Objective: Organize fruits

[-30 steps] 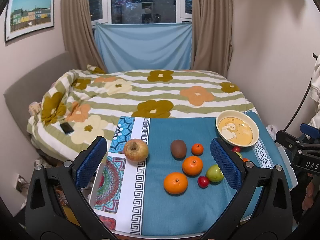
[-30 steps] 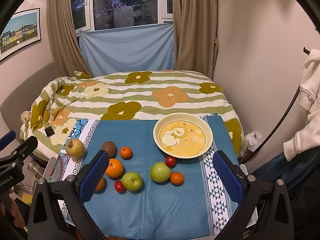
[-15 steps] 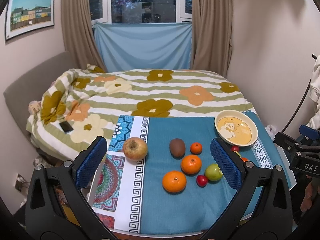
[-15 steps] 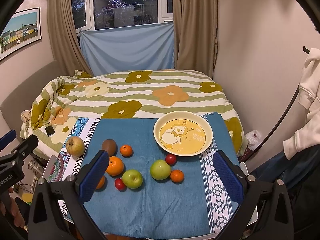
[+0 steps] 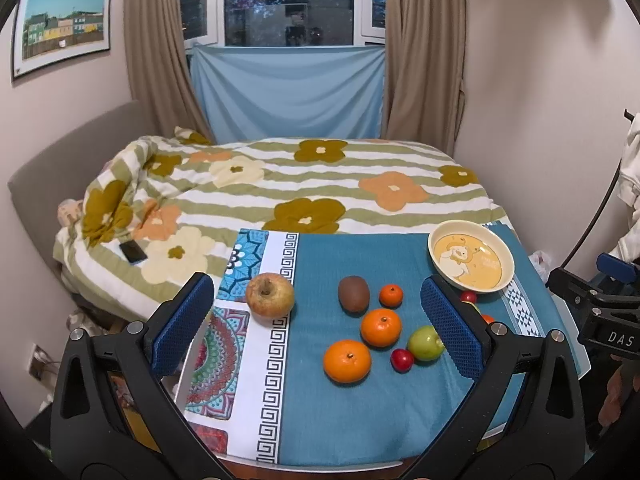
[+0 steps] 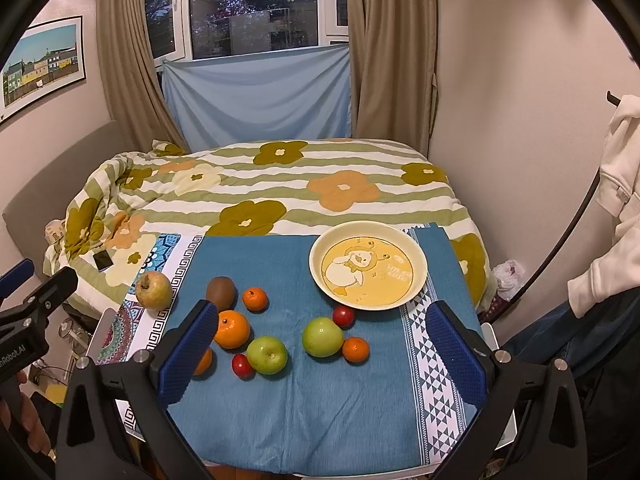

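Both tongs (image 5: 318, 322) (image 6: 322, 350) apart, empty; fruits (image 6: 267, 354) on cloth beyond, between fingers.

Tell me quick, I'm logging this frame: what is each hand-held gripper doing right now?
Left hand-held gripper: open, holding nothing, above the fruit.
Right hand-held gripper: open, holding nothing, above the cloth.
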`<action>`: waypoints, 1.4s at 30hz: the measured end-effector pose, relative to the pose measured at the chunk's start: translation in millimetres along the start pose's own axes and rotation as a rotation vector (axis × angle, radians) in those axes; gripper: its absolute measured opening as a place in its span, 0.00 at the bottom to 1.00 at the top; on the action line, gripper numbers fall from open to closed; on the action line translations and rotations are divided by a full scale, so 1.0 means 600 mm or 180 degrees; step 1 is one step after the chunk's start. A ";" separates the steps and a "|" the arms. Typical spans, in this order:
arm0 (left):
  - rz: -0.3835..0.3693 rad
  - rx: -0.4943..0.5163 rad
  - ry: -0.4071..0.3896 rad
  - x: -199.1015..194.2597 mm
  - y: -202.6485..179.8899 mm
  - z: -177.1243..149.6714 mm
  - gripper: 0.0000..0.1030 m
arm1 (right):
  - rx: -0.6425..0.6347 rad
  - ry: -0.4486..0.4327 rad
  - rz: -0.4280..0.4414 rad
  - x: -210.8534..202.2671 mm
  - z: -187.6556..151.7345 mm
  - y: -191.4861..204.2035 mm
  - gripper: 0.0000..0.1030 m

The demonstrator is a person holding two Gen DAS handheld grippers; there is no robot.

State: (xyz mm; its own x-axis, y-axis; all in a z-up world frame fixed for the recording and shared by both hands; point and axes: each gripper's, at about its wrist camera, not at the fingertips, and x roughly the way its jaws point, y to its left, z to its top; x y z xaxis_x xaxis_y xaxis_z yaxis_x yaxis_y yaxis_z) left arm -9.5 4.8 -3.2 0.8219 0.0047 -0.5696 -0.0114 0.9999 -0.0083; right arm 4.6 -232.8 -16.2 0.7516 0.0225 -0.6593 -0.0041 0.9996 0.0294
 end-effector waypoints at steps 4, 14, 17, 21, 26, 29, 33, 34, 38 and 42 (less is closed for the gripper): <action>0.0001 -0.0001 0.0001 -0.001 -0.002 0.000 1.00 | 0.0000 -0.0003 0.0000 -0.001 0.000 0.000 1.00; 0.0006 -0.0003 0.0007 -0.001 -0.003 0.003 1.00 | 0.0010 -0.0018 0.0014 -0.007 0.002 -0.002 1.00; 0.0006 -0.0003 0.0009 -0.002 -0.003 0.004 1.00 | 0.0013 -0.0016 0.0019 -0.008 0.002 -0.002 1.00; 0.0004 -0.0008 0.0009 -0.002 -0.003 0.003 1.00 | 0.0010 -0.0018 0.0016 -0.008 0.002 -0.002 1.00; 0.0004 -0.0007 0.0009 -0.002 -0.003 0.003 1.00 | 0.0012 -0.0019 0.0017 -0.009 0.002 -0.002 1.00; 0.0007 -0.0006 0.0009 -0.002 -0.003 0.003 1.00 | 0.0011 -0.0019 0.0015 -0.010 0.002 -0.001 1.00; 0.0008 -0.0004 0.0009 -0.001 -0.003 0.003 1.00 | 0.0013 -0.0021 0.0015 -0.009 0.002 -0.002 1.00; 0.0011 -0.0005 0.0009 -0.002 -0.004 0.003 1.00 | 0.0014 -0.0020 0.0015 -0.010 0.002 -0.001 1.00; 0.0006 -0.0005 0.0008 -0.002 -0.003 0.003 1.00 | 0.0009 -0.0024 0.0016 -0.010 0.002 -0.001 1.00; 0.0005 -0.0009 0.0011 -0.002 -0.002 0.004 1.00 | 0.0008 -0.0020 0.0020 -0.010 0.002 -0.001 1.00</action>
State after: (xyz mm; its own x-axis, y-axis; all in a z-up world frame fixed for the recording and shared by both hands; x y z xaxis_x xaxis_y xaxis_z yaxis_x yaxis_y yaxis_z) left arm -9.3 3.7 -0.7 0.8199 0.0061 -0.5725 -0.0143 0.9998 -0.0099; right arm 1.1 -233.8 -11.4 0.7556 0.0286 -0.6544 -0.0072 0.9993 0.0354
